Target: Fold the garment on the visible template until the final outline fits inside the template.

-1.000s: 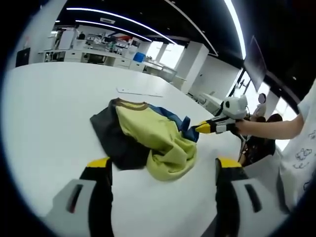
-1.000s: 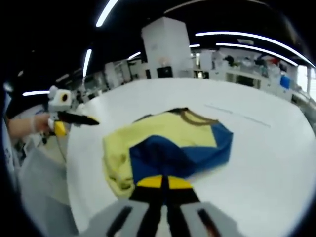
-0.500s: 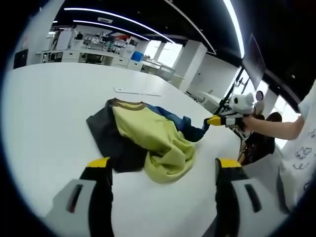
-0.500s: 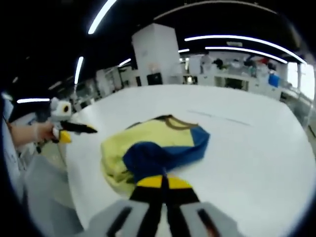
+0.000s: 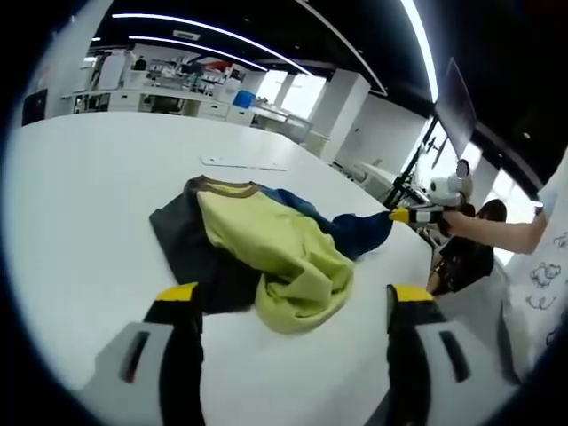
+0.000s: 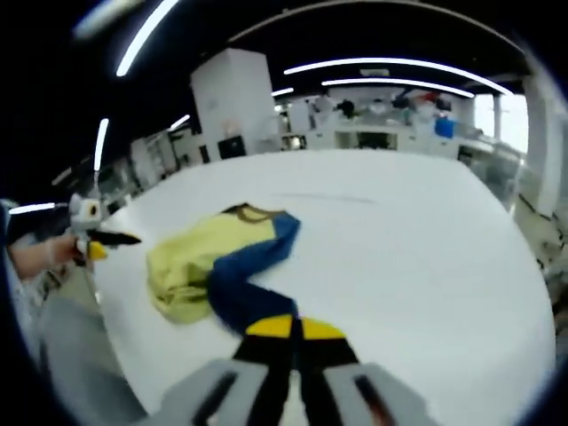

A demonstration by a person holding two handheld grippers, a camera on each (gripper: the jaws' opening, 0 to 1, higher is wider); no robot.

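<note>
Right tool (image 6: 292,330) clamped on garment (image 6: 209,266) sleeve, left tool (image 5: 288,311) apart

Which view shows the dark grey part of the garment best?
The left gripper view: the dark grey part lies open beside the yellow part on the table. In the right gripper view the garment shows its yellow and blue sides, and I cannot make out the grey there.

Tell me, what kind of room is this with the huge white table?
Probably a lab or open workshop. The wide white table holds a yellow, blue and dark garment; beyond it stand cluttered white workbenches under long ceiling strip lights, with large windows behind.
</note>
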